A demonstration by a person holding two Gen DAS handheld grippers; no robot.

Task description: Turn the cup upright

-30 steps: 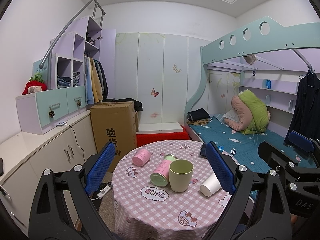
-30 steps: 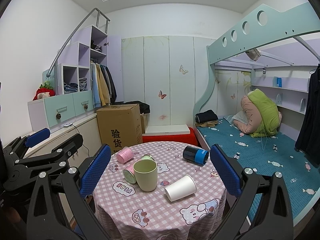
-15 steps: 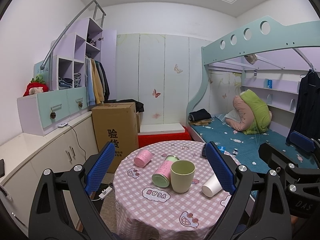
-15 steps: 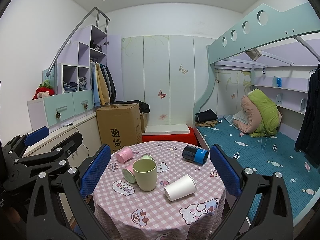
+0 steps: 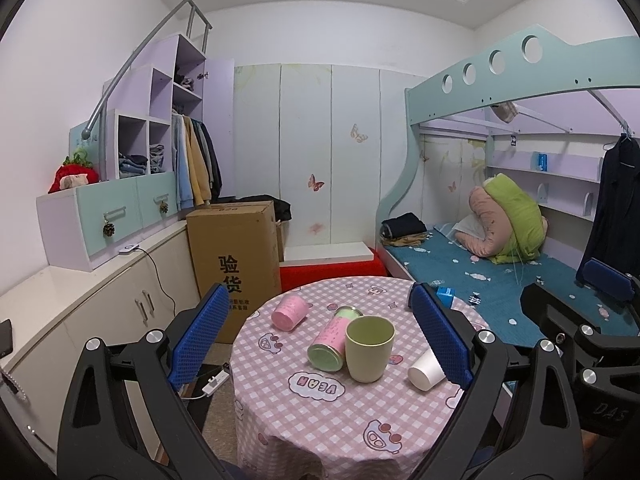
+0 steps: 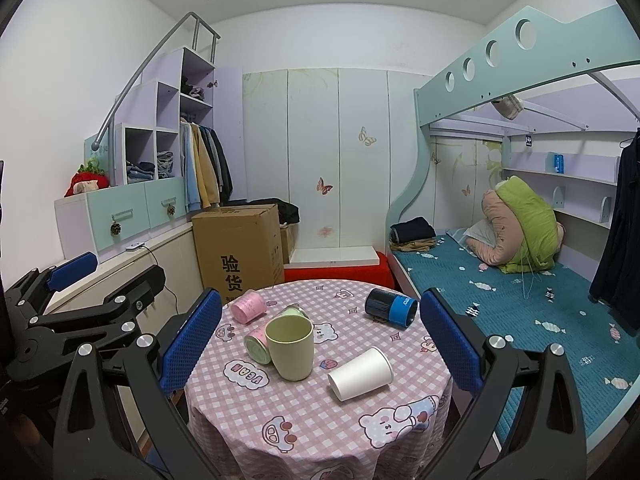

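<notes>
Five containers on one round table [image 6: 304,412] with a pink checked cloth, listed left to right in the right wrist view.

1. Pink cup [image 6: 249,306] [image 5: 289,312]: on its side, far left part of the tabletop.
2. Pink-and-green tin [image 6: 260,342] [image 5: 332,340]: on its side, base toward the camera, touching the green cup's left flank.
3. Green cup [image 6: 289,346] [image 5: 369,347]: upright, mouth up, near the table's middle.
4. White paper cup [image 6: 360,373] [image 5: 426,369]: on its side, mouth pointing right and away, base toward the near left, right of the green cup and apart from it.
5. Dark canister with blue band [image 6: 391,307]: on its side, far right part of the tabletop; in the left wrist view mostly hidden behind a gripper finger.

Grippers:
- Left gripper [image 5: 318,340]: jaws spread wide, holding nothing, above and short of the table, blue pads [image 5: 198,340] either side of the tins and cups.
- Right gripper [image 6: 318,340]: jaws spread wide, holding nothing, likewise clear of the table.

Surroundings: cardboard box [image 6: 238,250] behind the table; bunk bed [image 6: 500,292] at right.
</notes>
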